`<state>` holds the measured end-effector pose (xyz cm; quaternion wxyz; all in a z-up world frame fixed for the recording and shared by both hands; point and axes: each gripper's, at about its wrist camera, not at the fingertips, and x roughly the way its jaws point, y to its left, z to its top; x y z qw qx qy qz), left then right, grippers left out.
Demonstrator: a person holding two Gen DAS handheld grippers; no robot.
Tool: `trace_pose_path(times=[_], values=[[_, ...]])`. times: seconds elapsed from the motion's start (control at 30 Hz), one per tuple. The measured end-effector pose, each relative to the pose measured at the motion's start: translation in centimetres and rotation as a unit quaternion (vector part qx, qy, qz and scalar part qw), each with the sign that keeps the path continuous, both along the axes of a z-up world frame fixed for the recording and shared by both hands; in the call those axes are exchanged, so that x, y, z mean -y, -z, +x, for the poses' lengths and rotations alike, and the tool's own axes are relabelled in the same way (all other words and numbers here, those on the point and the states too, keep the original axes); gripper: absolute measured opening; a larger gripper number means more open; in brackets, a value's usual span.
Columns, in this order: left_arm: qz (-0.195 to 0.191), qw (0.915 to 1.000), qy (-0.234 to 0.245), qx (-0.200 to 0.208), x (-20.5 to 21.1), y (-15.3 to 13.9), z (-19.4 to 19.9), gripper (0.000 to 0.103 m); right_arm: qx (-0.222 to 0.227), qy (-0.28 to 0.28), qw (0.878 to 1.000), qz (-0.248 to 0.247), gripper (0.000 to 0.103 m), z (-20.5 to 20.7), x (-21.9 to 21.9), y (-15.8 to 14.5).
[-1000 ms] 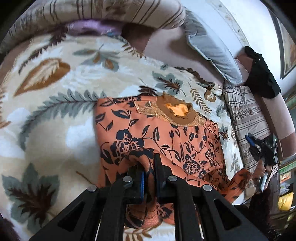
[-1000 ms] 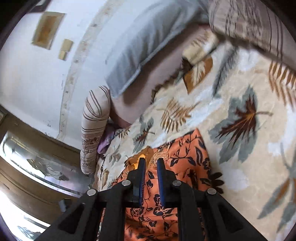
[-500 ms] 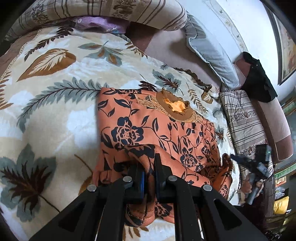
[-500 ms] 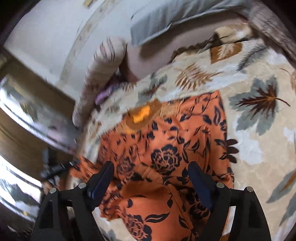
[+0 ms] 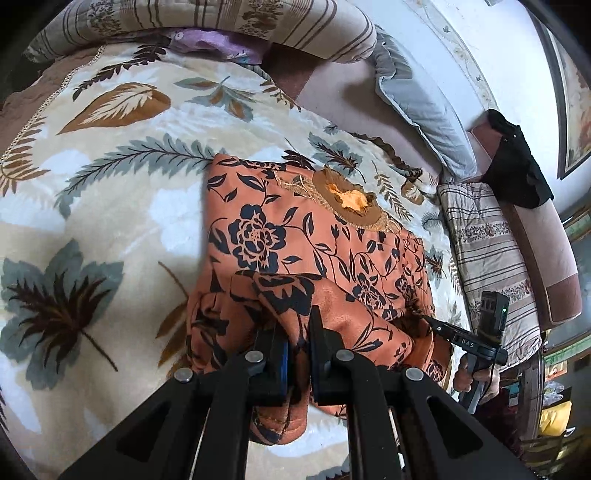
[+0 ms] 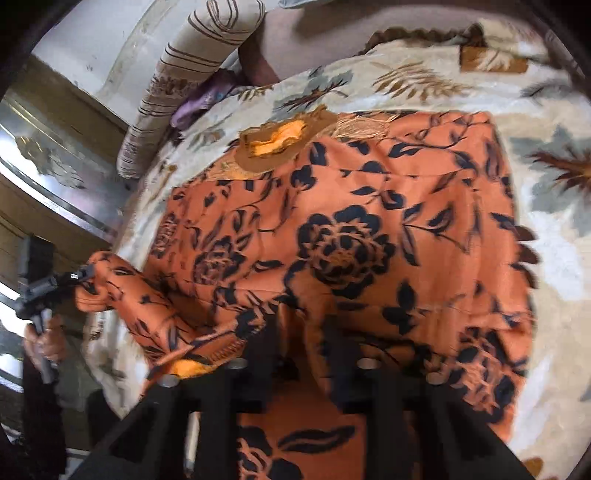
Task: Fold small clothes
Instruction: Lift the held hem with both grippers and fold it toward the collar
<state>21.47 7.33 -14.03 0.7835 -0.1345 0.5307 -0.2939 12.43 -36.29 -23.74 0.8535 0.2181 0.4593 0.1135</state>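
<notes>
Since the frame one second ago, the right tool has opened from a nearly closed stance and descended onto the garment; the left tool has held its pinch while its camera drew back, exposing more bedspread.

Current state, left to right:
- Left tool [image 5: 297, 332]: fingers pressed together, pinching a raised fold of the orange floral garment [image 5: 295, 229] at its 6 o'clock hem.
- Garment: lies on the leaf-print bedspread [image 5: 110, 184], embroidered neckline [image 5: 347, 199] toward 12 o'clock.
- Right tool [image 6: 299, 332]: fingers straddle a bunched hem. The view is blurred, so whether they have closed on the cloth cannot be told.

Hazards:
- An uneven lift would probably skew the fold, because only the left pinch is confirmed.
- The left tool holds a thick bunch; layers may slip out and collapse the fold.
- Dragging across the plush bedspread could wrinkle the flat upper half.

Count: one garment, two tools, one bedspread, two striped bolsters [image 5: 221, 22], one grey pillow [image 5: 424, 107], one purple cloth [image 5: 210, 42], one black cloth [image 5: 517, 166].
</notes>
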Motion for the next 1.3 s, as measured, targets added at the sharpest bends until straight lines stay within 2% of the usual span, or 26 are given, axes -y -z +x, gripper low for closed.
trace_pose_path(times=[0.1,0.17,0.33,0.4,0.47,0.57,0.63,0.73,0.83,0.87,0.93,0.97,1.0,1.1,1.2,1.23,1.3], values=[[-0.003,1.0,-0.001,-0.002,-0.5,0.1,-0.4,0.009,0.011,0.019,1.0,0.001,0.014,-1.2,0.4,-0.8],[-0.004,1.0,-0.002,-0.003,-0.7,0.4,-0.7,0.009,0.034,0.035,0.999,0.009,0.013,-2.5,1.0,-1.7],[-0.01,0.9999,-0.004,-0.01,-1.3,1.0,-0.7,0.009,0.082,0.081,0.992,0.051,0.013,-4.1,3.4,-3.8],[-0.019,0.9996,-0.008,-0.019,-1.5,0.9,-0.1,0.009,0.091,0.096,0.989,0.06,0.013,-3.6,3.8,-4.5],[-0.027,0.9992,-0.015,-0.025,-1.5,0.5,1.0,0.009,0.105,0.119,0.985,0.065,0.007,-3.1,4.9,-5.5],[-0.04,0.9986,-0.024,-0.027,-1.1,-0.4,3.2,0.009,0.118,0.149,0.979,0.075,0.007,-2.0,6.9,-6.5],[-0.034,0.9988,-0.028,-0.023,-0.7,-0.7,4.4,0.009,0.127,0.169,0.975,0.073,0.007,-1.0,8.6,-7.0],[-0.027,0.9985,-0.034,-0.033,0.0,0.3,5.4,0.009,0.105,0.164,0.976,0.097,0.009,0.0,10.1,-6.3],[-0.018,0.9989,-0.032,-0.028,0.2,1.1,4.9,0.009,0.055,0.131,0.982,0.127,0.012,0.6,10.1,-4.2],[-0.019,0.9989,-0.033,-0.028,0.0,1.4,4.5,0.009,0.039,0.117,0.985,0.124,0.019,0.8,9.6,-3.6],[-0.025,0.9985,-0.039,-0.03,-0.6,1.7,3.9,0.009,0.024,0.093,0.989,0.115,0.043,0.9,8.5,-2.8],[-0.027,0.9983,-0.042,-0.032,-0.8,1.7,3.6,0.009,0.019,0.077,0.989,0.121,0.077,0.9,7.7,-2.4],[-0.03,0.998,-0.044,-0.034,-1.1,1.8,3.4,0.009,0.019,0.067,0.989,0.133,0.088,0.8,7.2,-2.1],[-0.037,0.9974,-0.05,-0.036,-1.5,1.5,2.6,0.009,0.009,0.054,0.988,0.144,0.088,1.0,6.0,-1.3],[-0.041,0.9973,-0.051,-0.033,-1.6,0.9,1.7,0.009,-0.01,0.056,0.995,0.085,0.088,1.7,4.4,0.0],[-0.041,0.9974,-0.05,-0.032,-1.7,0.6,1.5,0.009,-0.025,0.046,0.996,0.071,0.088,2.1,3.6,0.8],[-0.04,0.9973,-0.052,-0.031,-1.8,0.4,1.1,0.009,-0.022,0.032,0.998,0.058,0.088,2.1,2.4,1.0]])
